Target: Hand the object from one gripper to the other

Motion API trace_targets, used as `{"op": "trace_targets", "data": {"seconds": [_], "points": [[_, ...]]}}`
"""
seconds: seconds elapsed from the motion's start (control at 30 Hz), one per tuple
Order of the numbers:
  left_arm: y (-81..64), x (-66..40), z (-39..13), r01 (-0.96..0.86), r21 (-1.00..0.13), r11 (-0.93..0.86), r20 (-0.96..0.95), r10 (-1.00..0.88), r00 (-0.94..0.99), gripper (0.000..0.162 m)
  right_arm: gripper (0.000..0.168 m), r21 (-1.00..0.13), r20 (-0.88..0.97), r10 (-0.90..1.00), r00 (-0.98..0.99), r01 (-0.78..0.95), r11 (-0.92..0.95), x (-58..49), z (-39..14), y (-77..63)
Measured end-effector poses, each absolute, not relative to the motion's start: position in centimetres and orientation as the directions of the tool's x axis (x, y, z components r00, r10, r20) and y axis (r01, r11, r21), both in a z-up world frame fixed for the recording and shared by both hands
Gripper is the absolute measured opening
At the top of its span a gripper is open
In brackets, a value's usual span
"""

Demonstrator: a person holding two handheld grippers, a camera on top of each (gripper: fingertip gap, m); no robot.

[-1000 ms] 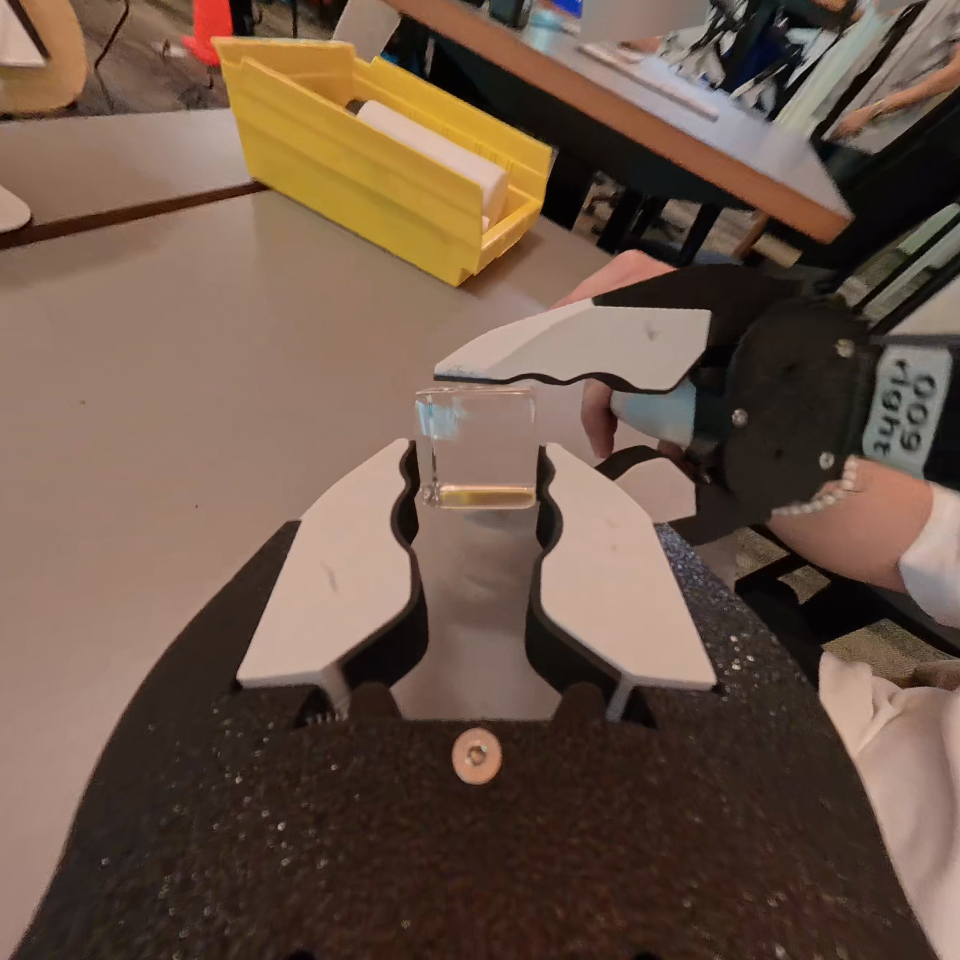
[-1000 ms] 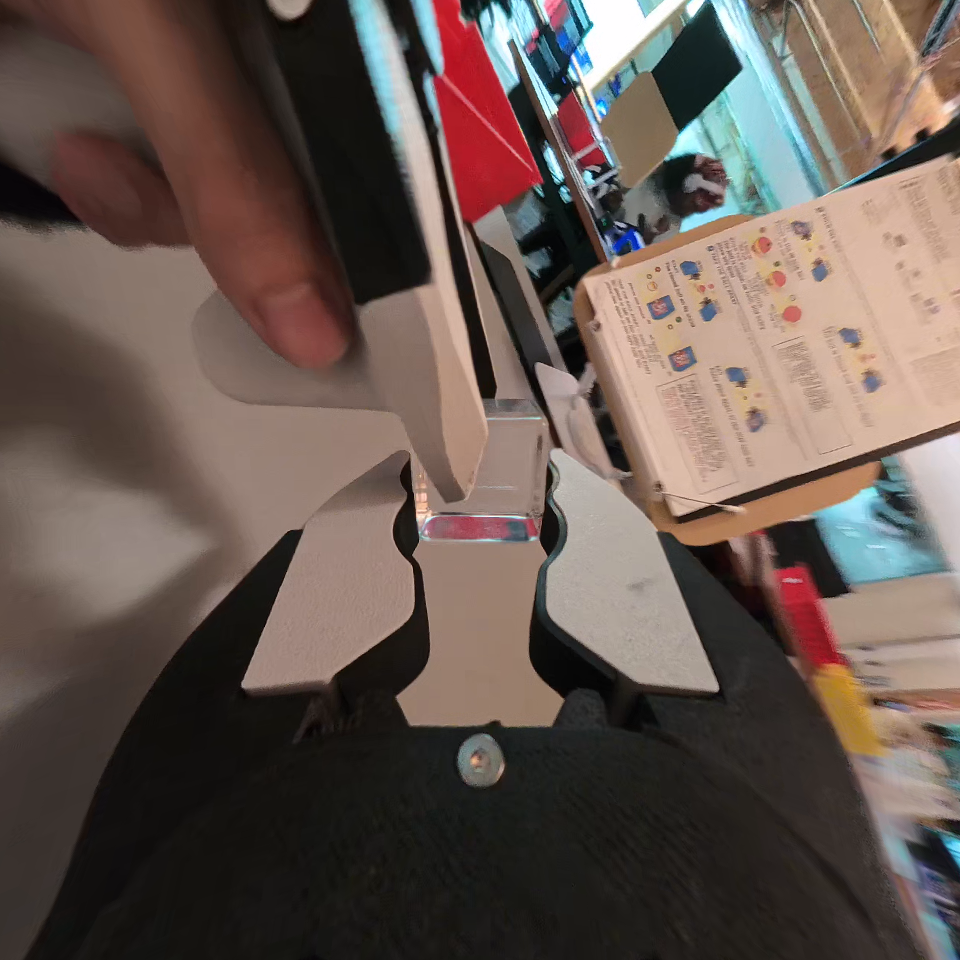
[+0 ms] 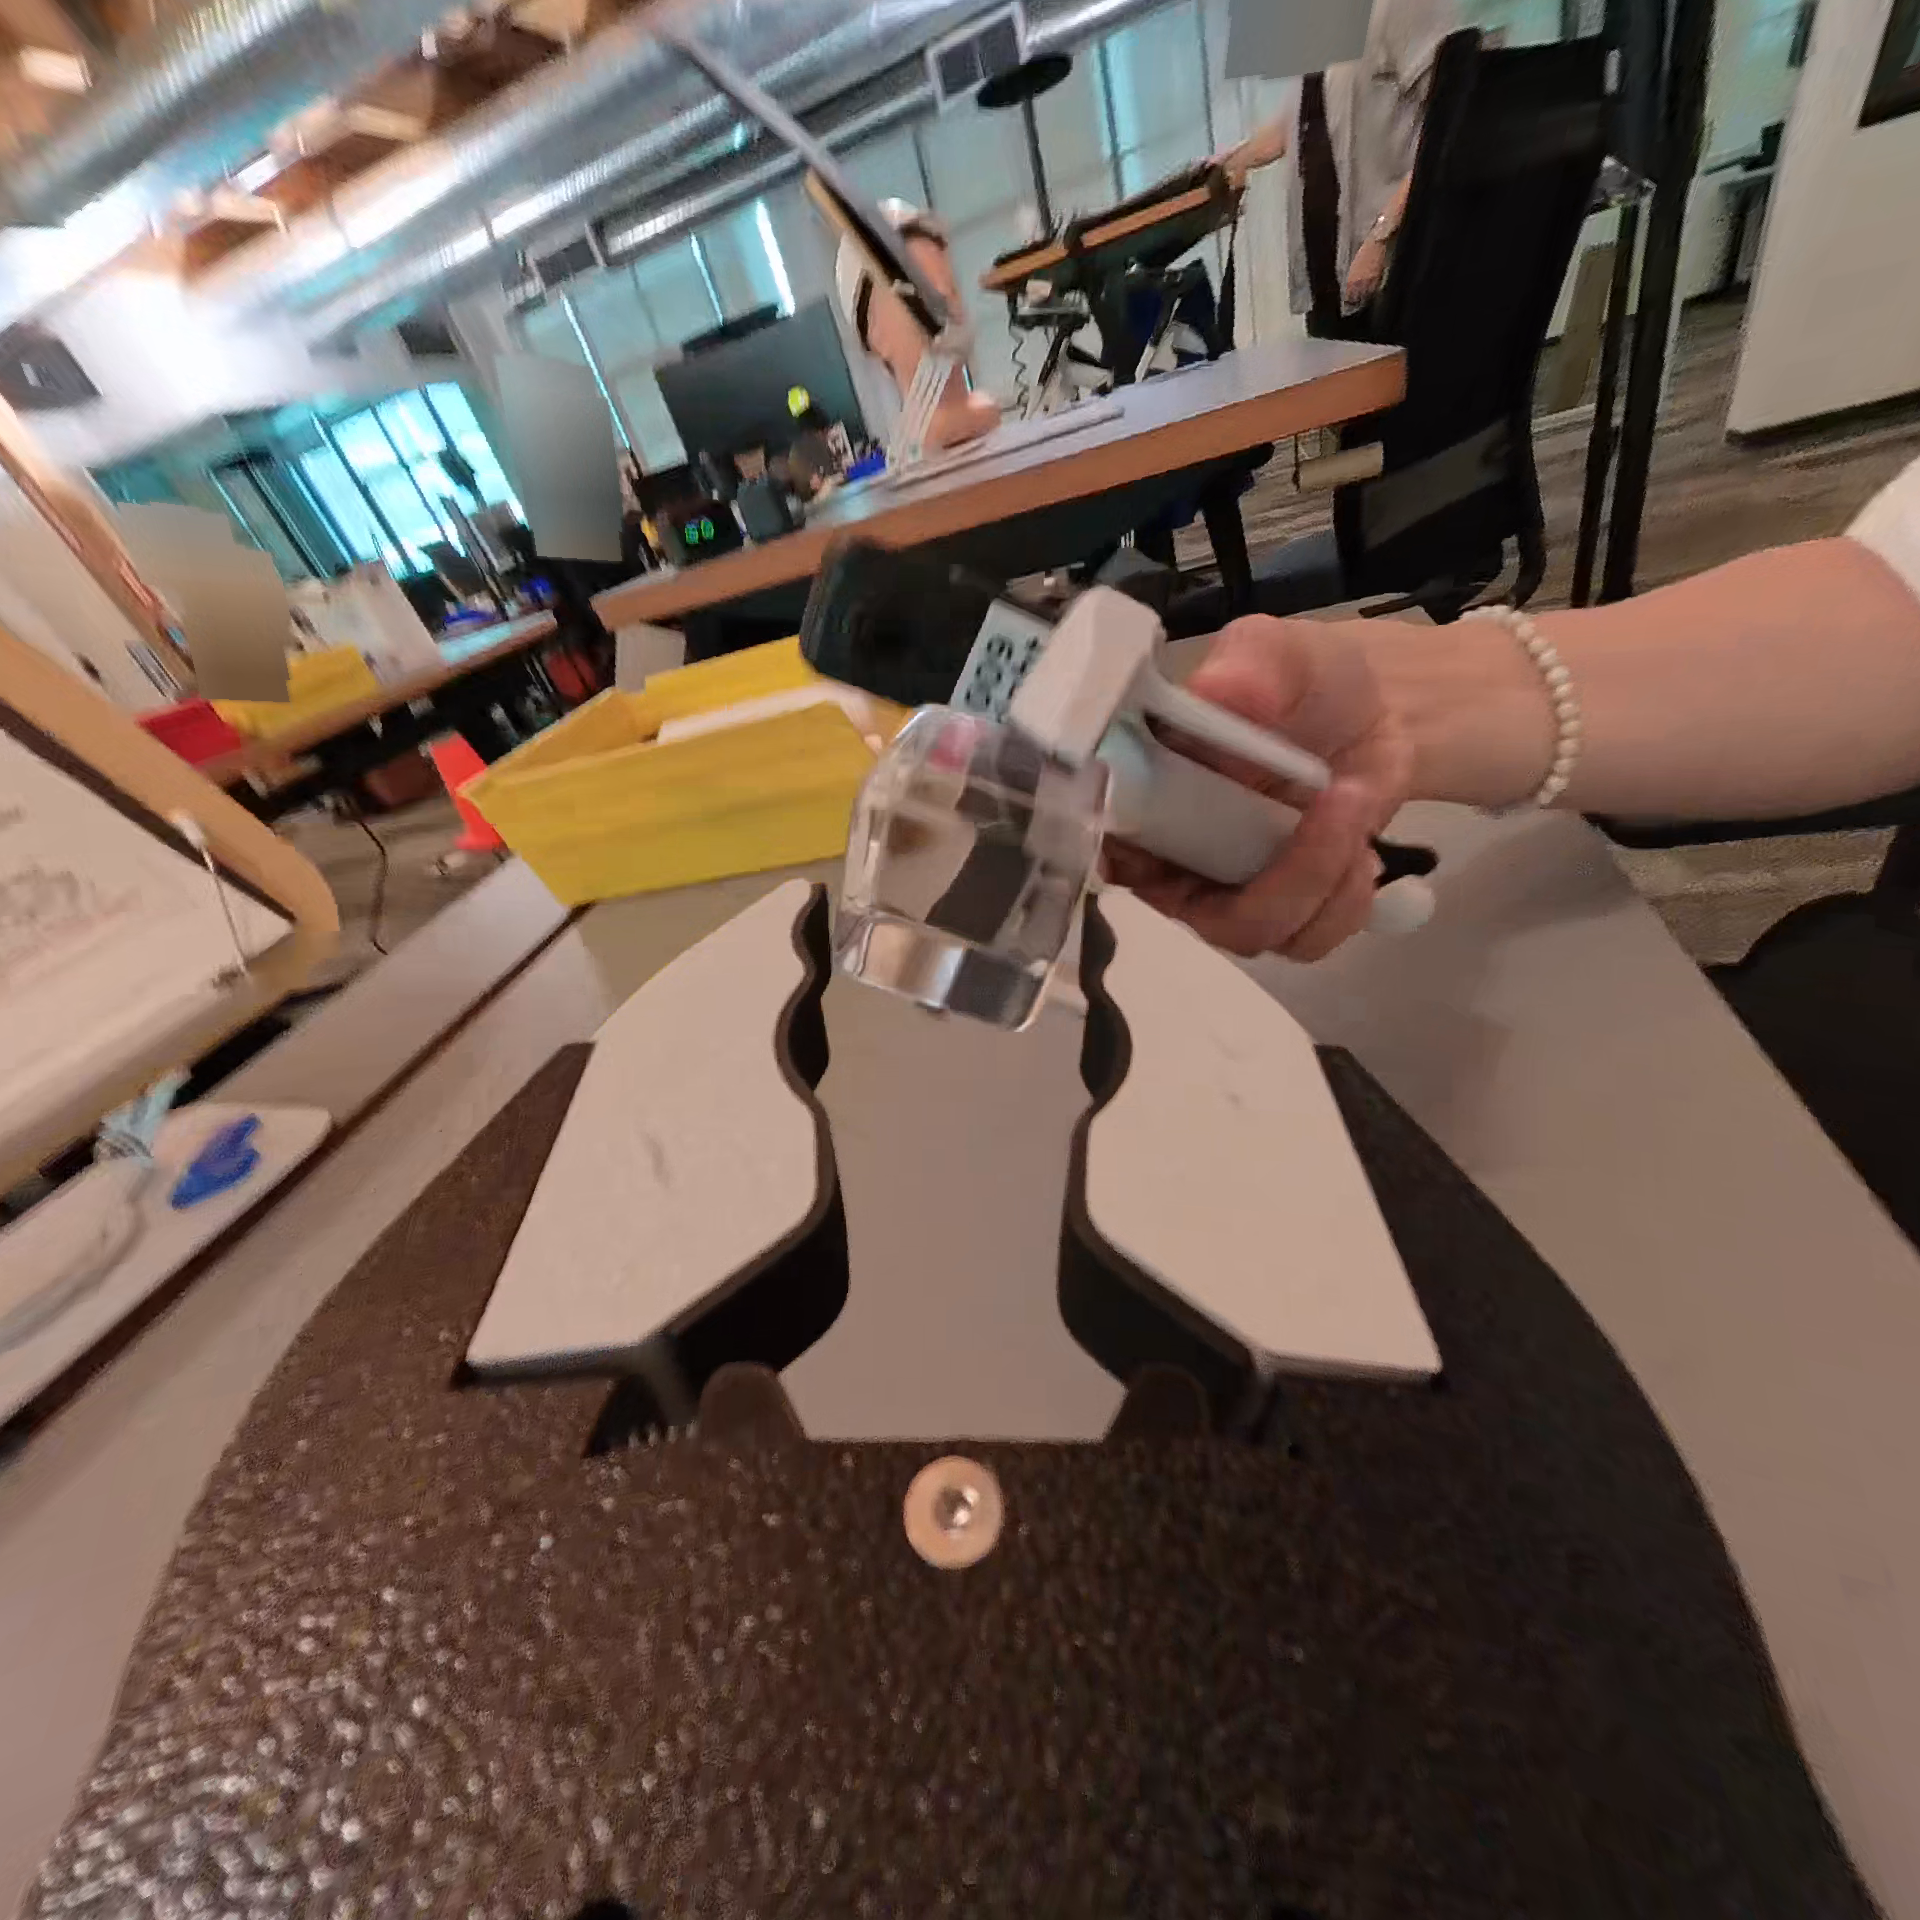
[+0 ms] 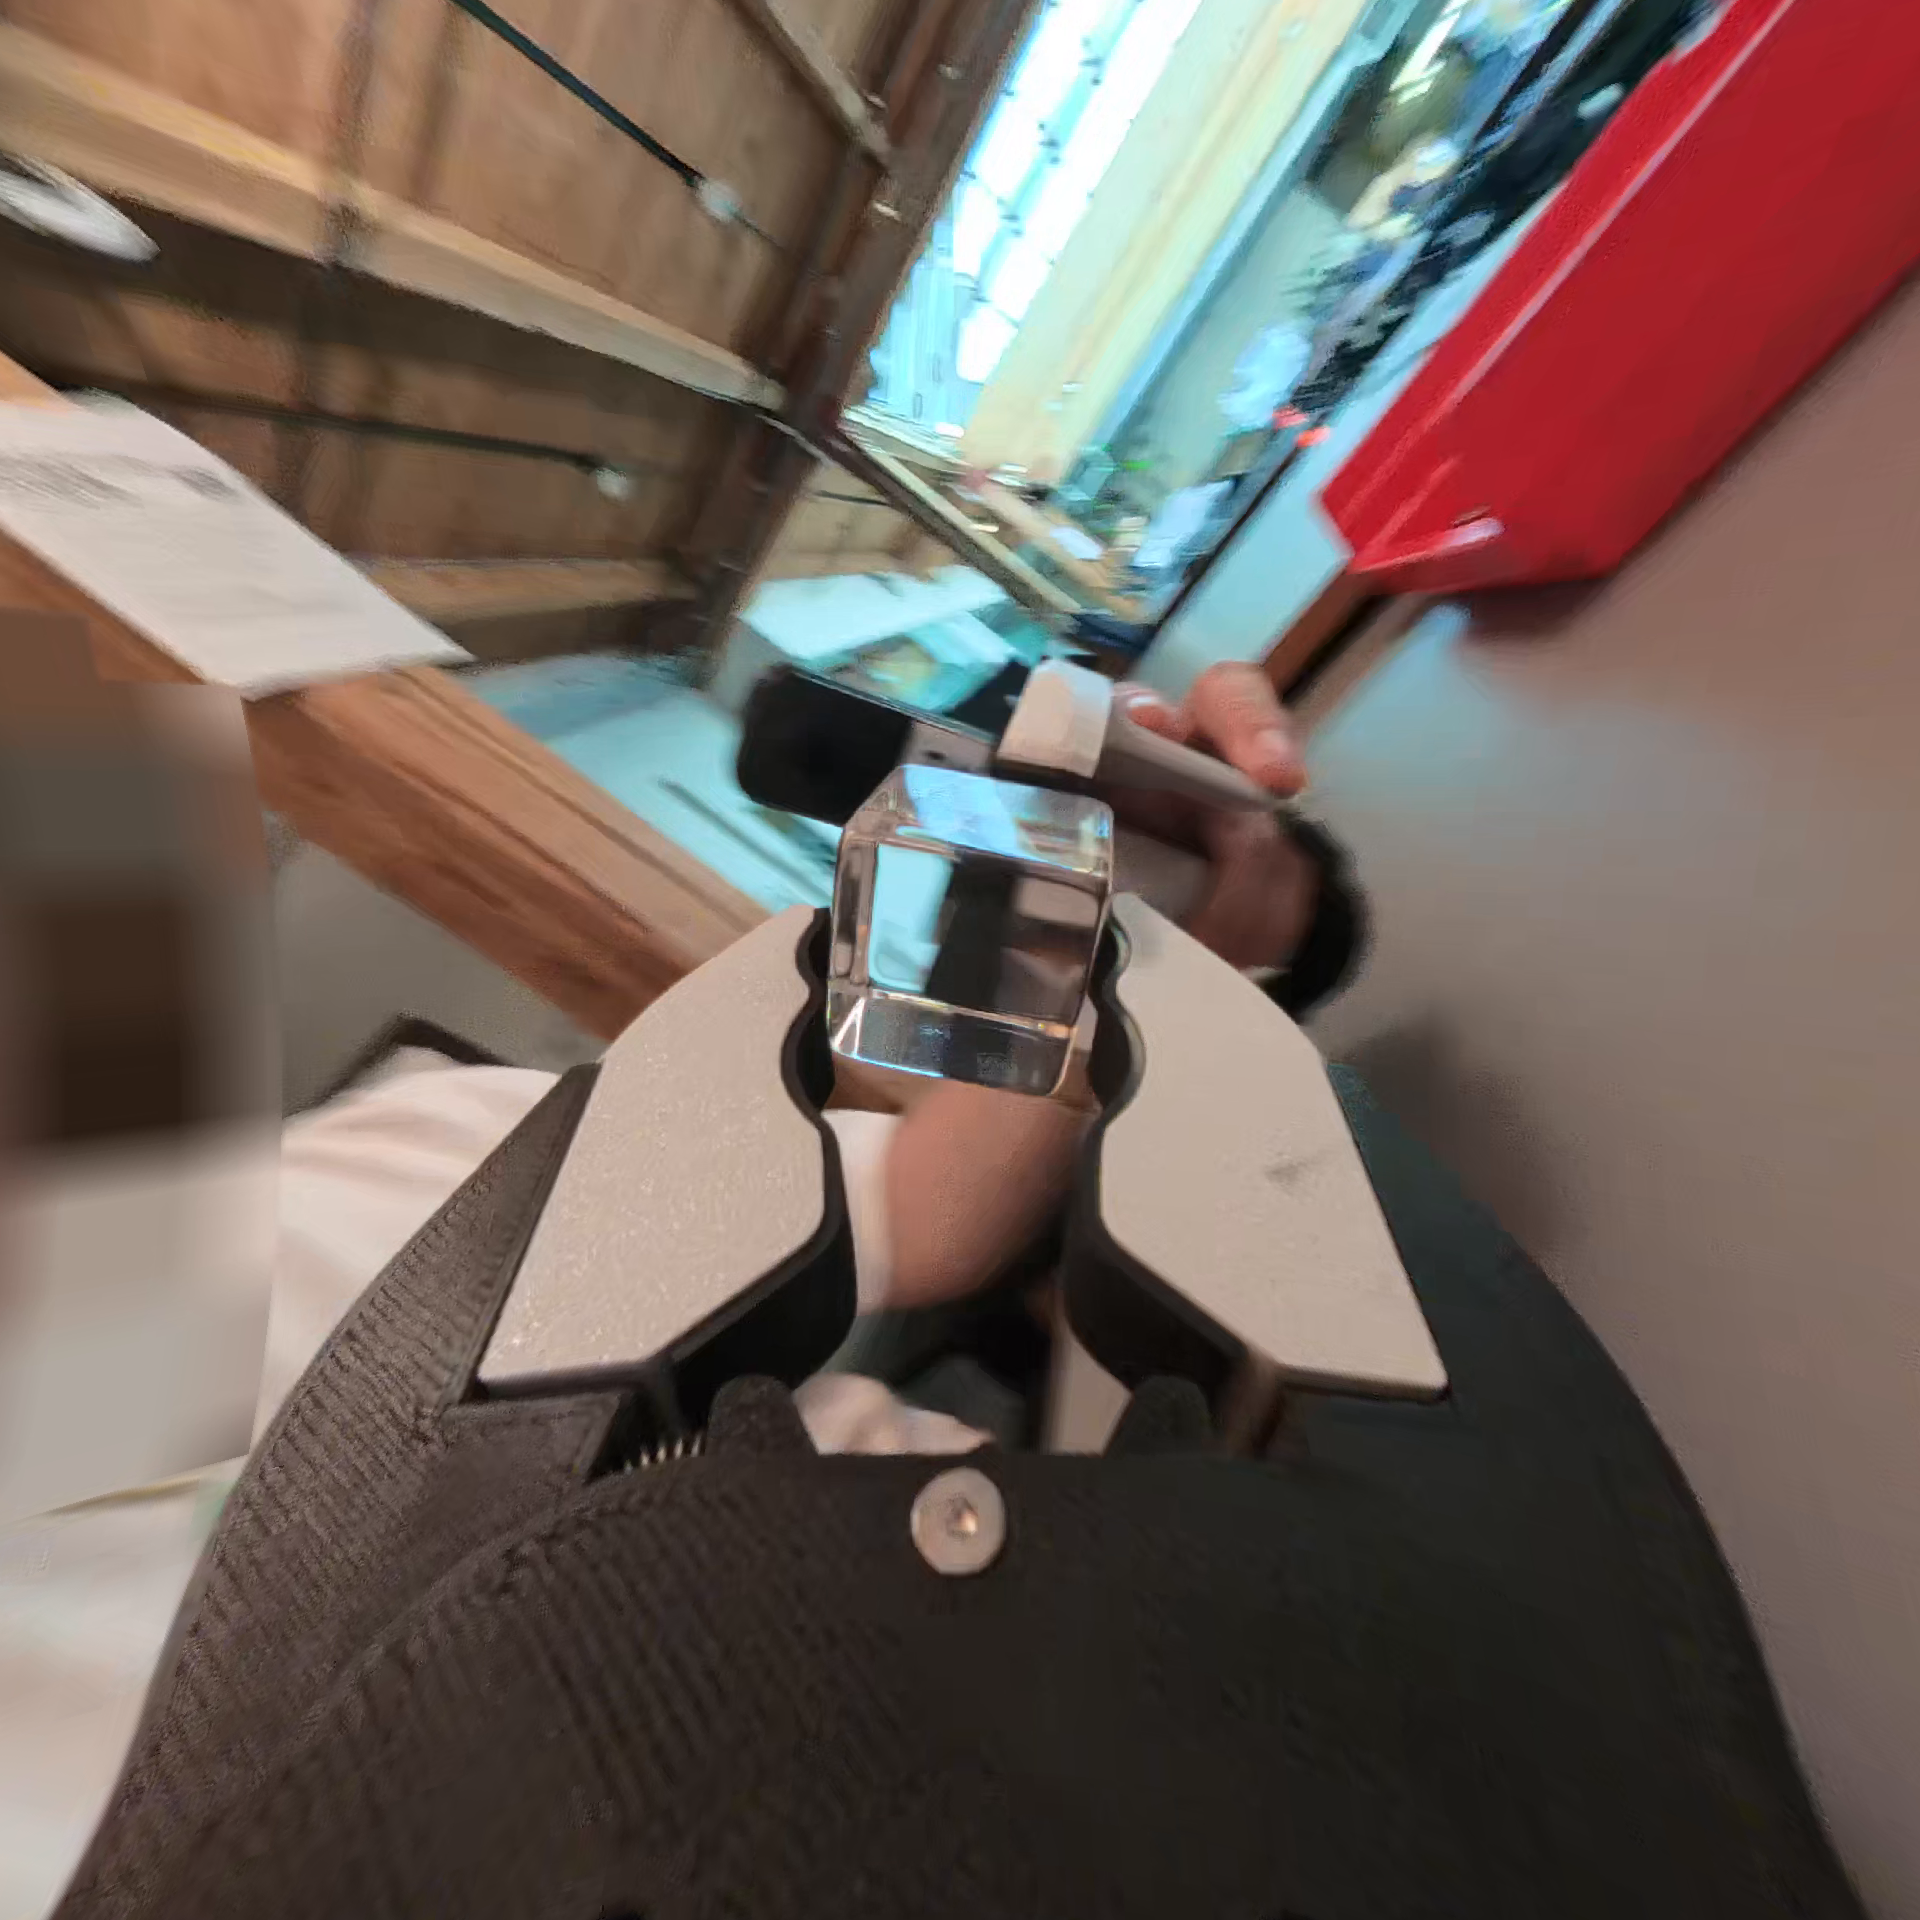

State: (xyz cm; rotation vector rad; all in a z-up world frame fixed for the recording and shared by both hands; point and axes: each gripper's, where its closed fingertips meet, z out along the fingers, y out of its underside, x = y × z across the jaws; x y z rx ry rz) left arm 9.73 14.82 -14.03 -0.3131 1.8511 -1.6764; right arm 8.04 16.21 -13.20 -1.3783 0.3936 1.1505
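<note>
Clear cube (image 3: 961, 883) in mid-air over the table (image 3: 1475, 1039), dead 12 o'clock of both tongs. Right gripper (image 4: 966, 977) pinches it squarely. Left gripper (image 3: 954, 935) brackets it, cube tilted, so I cannot tell if it grips. Yellow bin (image 3: 665, 810) at 10 o'clock, not obstructing.

An open office stretches out behind a grey counter (image 3: 1455, 997). A yellow bin (image 3: 665, 800) sits at its far edge, with an orange cone (image 3: 457, 769) on the carpeted floor (image 3: 1714, 436) beyond. Long wood-edged desks (image 3: 1091, 447) carry a dark monitor (image 3: 758, 384) and blurred clutter. A black office chair (image 3: 1455, 343) stands by the nearest desk. Tall windows (image 3: 416, 457) glow pale blue along the far wall. Silver ducts (image 3: 343, 114) and wooden beams (image 4: 436, 270) cross the ceiling. A red bin (image 4: 1621, 301) lies on the counter.
</note>
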Motion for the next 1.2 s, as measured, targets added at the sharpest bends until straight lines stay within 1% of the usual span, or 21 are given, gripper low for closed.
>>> {"op": "trace_targets", "data": {"seconds": [0.07,0.1,0.13,0.2,0.23,0.3,0.4,0.43,0.5,0.6,0.7,0.73,0.8,0.83,0.87,0.93,0.97,1.03,1.07,1.13,1.2], "points": [[15.2,9.7,-13.7,0.127,-0.986,0.107,-0.165,-0.558,-0.813,0.059,0.047,-0.712,-0.700,0.242,0.672,-0.683,-0.162,9.6,-14.6,16.4],[15.5,9.8,-13.3,0.060,-0.997,0.055,-0.080,-0.563,-0.822,0.063,0.047,-0.789,-0.614,0.181,0.769,-0.594,-0.154,10.3,-14.9,16.2],[15.8,10.3,-13.0,-0.017,-1.000,0.014,0.006,-0.583,-0.812,0.063,0.047,-0.857,-0.510,0.106,0.853,-0.494,-0.151,11.2,-15.1,16.0],[16.6,11.4,-12.9,-0.167,-0.985,-0.038,0.151,-0.651,-0.744,0.063,0.047,-0.943,-0.289,-0.040,0.956,-0.292,-0.160,12.7,-15.0,15.5],[16.8,11.9,-13.0,-0.231,-0.971,-0.064,0.212,-0.681,-0.701,0.064,0.047,-0.966,-0.166,-0.106,0.980,-0.183,-0.180,13.3,-14.9,15.4],[16.4,12.1,-12.9,-0.321,-0.940,-0.113,0.304,-0.706,-0.640,0.065,0.047,-0.966,0.053,-0.224,0.973,-0.007,-0.258,14.2,-15.2,15.1],[15.4,12.1,-13.4,-0.392,-0.914,-0.103,0.331,-0.748,-0.575,0.063,0.047,-0.915,0.299,-0.280,0.912,0.191,-0.356,14.3,-15.5,15.4],[15.1,12.1,-13.9,-0.410,-0.909,-0.077,0.318,-0.764,-0.562,0.062,0.047,-0.892,0.355,-0.281,0.892,0.233,-0.387,14.2,-15.7,15.5],[14.5,12.0,-15.2,-0.452,-0.892,-0.024,0.296,-0.785,-0.543,0.054,0.047,-0.844,0.459,-0.276,0.845,0.317,-0.432,13.9,-16.0,15.8],[14.4,12.3,-16.4,-0.485,-0.874,-0.015,0.298,-0.805,-0.513,0.047,0.047,-0.752,0.596,-0.232,0.768,0.434,-0.495,13.3,-16.4,16.2],[14.4,12.4,-16.4,-0.444,-0.896,0.017,0.257,-0.795,-0.549,0.045,0.047,-0.708,0.651,-0.222,0.726,0.474,-0.524,13.4,-16.3,16.0],[14.3,12.5,-16.3,-0.431,-0.902,0.014,0.259,-0.781,-0.568,0.044,0.048,-0.718,0.641,-0.221,0.735,0.473,-0.511,13.3,-16.2,16.0],[14.5,12.5,-15.9,-0.392,-0.920,-0.007,0.265,-0.749,-0.608,0.044,0.064,-0.785,0.551,-0.197,0.811,0.424,-0.451,12.7,-16.0,16.1],[14.8,12.5,-15.7,-0.353,-0.936,0.001,0.236,-0.742,-0.628,0.044,0.072,-0.846,0.441,-0.156,0.884,0.350,-0.403,12.0,-15.9,16.2],[15.2,12.6,-15.3,-0.305,-0.952,0.012,0.198,-0.737,-0.646,0.044,0.079,-0.901,0.300,-0.127,0.946,0.237,-0.364,11.5,-15.7,16.1],[15.9,12.5,-14.1,-0.193,-0.981,0.025,0.115,-0.727,-0.678,0.044,0.097,-0.965,0.032,-0.065,0.997,0.014,-0.264,10.9,-14.5,15.8],[16.1,12.3,-13.4,-0.130,-0.991,0.028,0.071,-0.718,-0.692,0.044,0.097,-0.975,-0.104,-0.012,0.994,-0.104,-0.197,10.5,-13.6,15.6],[15.9,11.6,-12.2,-0.014,-1.000,0.015,0.000,-0.676,-0.737,0.044,0.094,-0.933,-0.353,0.093,0.931,-0.343,-0.106,10.2,-12.3,15.3],[15.6,10.9,-11.6,0.050,-0.999,0.000,-0.039,-0.640,-0.767,0.044,0.095,-0.888,-0.460,0.178,0.870,-0.447,-0.113,9.4,-12.1,15.2],[14.8,9.6,-10.7,0.161,-0.986,-0.038,-0.110,-0.574,-0.811,0.044,0.093,-0.760,-0.643,0.362,0.675,-0.621,-0.192,7.2,-11.9,15.0],[14.0,8.4,-10.4,0.245,-0.967,-0.073,-0.174,-0.512,-0.841,0.044,0.089,-0.625,-0.730,0.516,0.448,-0.742,-0.240,5.8,-10.7,14.7]]}}
